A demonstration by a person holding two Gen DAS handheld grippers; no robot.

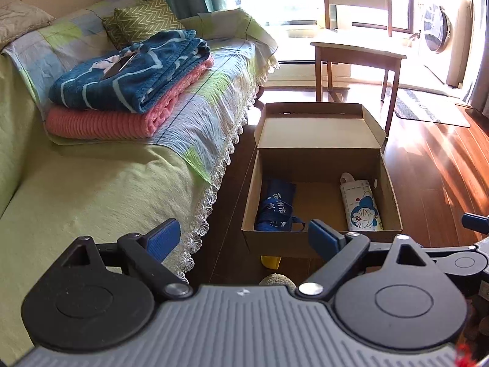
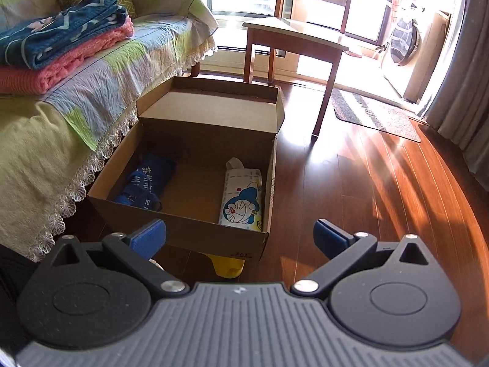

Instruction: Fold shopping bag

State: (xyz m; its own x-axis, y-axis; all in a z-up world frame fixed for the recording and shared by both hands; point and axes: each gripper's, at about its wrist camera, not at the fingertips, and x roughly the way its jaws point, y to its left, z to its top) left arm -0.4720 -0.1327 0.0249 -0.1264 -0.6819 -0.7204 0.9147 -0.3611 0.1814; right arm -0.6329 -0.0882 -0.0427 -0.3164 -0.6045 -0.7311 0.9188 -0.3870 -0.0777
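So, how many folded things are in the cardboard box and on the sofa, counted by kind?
Folded bags in the cardboard box: 2, blue bag and white cartoon bag
Folded blankets on the sofa: 2, blue blanket and pink blanket
Total: 4

The right gripper (image 2: 240, 238) hangs over the wooden floor (image 2: 382, 189) with its blue pads spread wide and nothing between them. Just ahead sits an open cardboard box (image 2: 183, 229), lid flipped back, beside the sofa (image 2: 36, 153). Inside lie a folded blue bag (image 2: 143, 183) at the left and a white cartoon-printed bag (image 2: 243, 202) (a blue cat on it) against the right wall.
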